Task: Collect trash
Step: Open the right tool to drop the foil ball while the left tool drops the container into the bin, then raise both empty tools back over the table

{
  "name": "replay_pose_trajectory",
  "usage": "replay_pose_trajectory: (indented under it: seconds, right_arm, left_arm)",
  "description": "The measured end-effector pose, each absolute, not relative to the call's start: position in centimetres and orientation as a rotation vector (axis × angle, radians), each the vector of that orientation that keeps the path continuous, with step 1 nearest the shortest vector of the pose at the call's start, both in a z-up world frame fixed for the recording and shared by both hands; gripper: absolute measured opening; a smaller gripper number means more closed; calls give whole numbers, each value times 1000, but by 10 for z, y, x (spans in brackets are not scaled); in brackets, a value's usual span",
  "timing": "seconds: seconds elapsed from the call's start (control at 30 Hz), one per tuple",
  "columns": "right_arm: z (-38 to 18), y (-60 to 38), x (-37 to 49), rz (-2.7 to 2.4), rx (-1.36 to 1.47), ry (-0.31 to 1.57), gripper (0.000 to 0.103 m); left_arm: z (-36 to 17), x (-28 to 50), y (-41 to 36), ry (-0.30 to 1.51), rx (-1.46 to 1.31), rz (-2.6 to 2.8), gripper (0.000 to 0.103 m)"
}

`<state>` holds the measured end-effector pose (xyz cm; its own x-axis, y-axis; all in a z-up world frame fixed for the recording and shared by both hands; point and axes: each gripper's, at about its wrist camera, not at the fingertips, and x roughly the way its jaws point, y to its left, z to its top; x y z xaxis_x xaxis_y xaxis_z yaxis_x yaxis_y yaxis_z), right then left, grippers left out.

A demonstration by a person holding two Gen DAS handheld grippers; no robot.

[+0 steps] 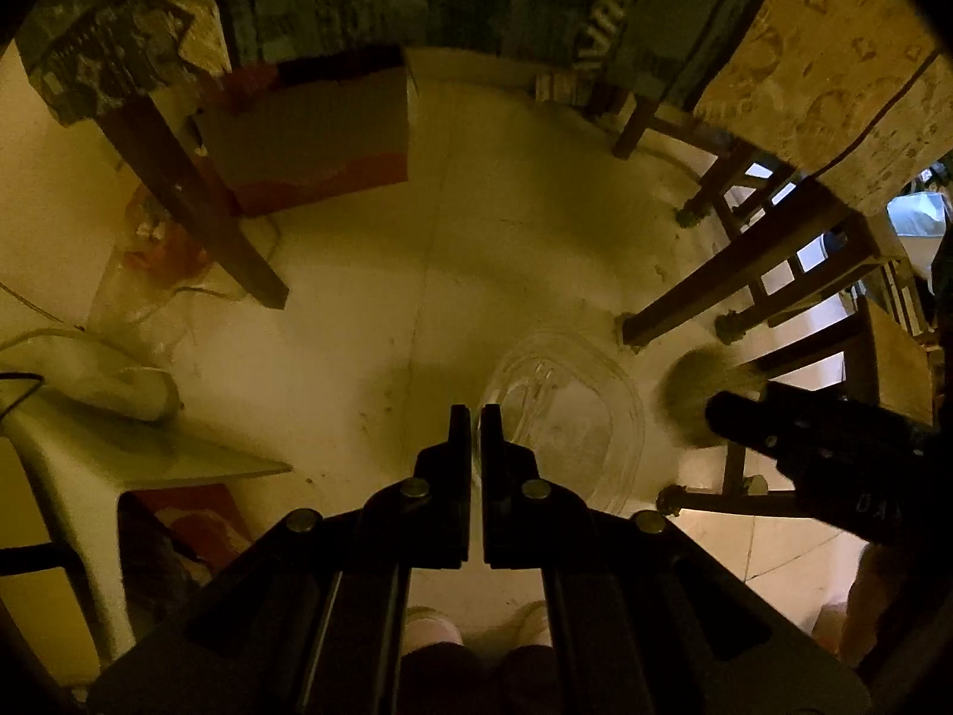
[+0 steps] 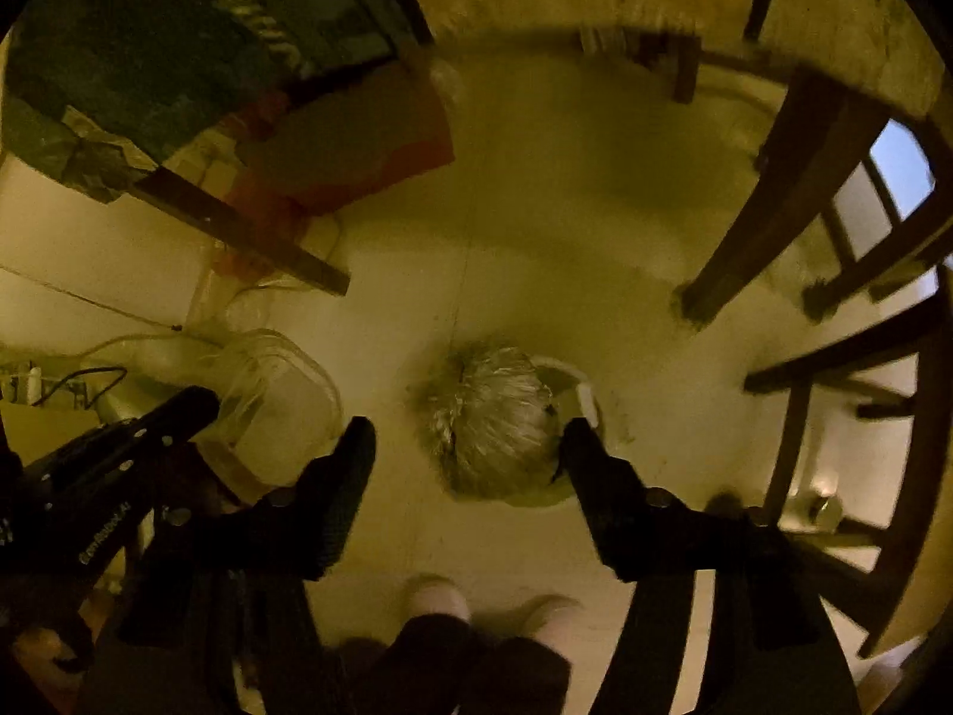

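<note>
the trash item is a crumpled ball of foil-like silvery material (image 2: 494, 417) lying on the pale floor (image 2: 536, 208) between the chair legs (image 2: 768, 202) and the person's feet, partly over a small whitish piece (image 2: 581, 393) that i cannot identify in the blur. right hand-held gripper (image 2: 467, 435): jaws apart, straddling the ball, pads not pressing on it. left hand-held gripper (image 1: 475, 417): jaws together, pinching the rim of a clear plastic bag (image 1: 572, 417) that hangs open just beside the ball. judgement: the ball should be very light, crushable and springy, not slippery, not fragile. best hold is across its widest middle with a firm squeeze; a pinch on a loose outer flap may tear or slip free.
</note>
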<state>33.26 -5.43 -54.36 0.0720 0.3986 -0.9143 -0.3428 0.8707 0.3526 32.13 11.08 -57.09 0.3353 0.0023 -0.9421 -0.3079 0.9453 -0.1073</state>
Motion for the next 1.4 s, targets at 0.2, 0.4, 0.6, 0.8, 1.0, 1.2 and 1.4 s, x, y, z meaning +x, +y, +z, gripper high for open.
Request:
replay_pose_trajectory:
  seconds: [0.2,0.4,0.6,0.8,1.0,1.2,1.4]
  right_arm:
    - [-541,-64,331,518,45,1436,62]
    - [-518,-89,325,448,100,1469,62]
    - [-467,-103,322,414,119,1436,62]
    - [-379,-102,316,409,94,1340,62]
    - [-277,-93,304,411,82,1204,62]
    - [-189,-81,283,407,60,1055,62]
    - [-124,-66,256,390,12,906,62]
  left_arm:
    - [-572,334,96,1239,-302,148,1]
    - [-572,346,71,1308,-295,71,47]
    - [-532,343,66,1321,-245,49,47]
    - [-443,335,78,1252,-193,38,47]
    - [-326,323,94,1118,-147,24,47]
    - [-223,304,106,961,-94,-11,47]
    - [-143,286,109,795,-63,-46,57]
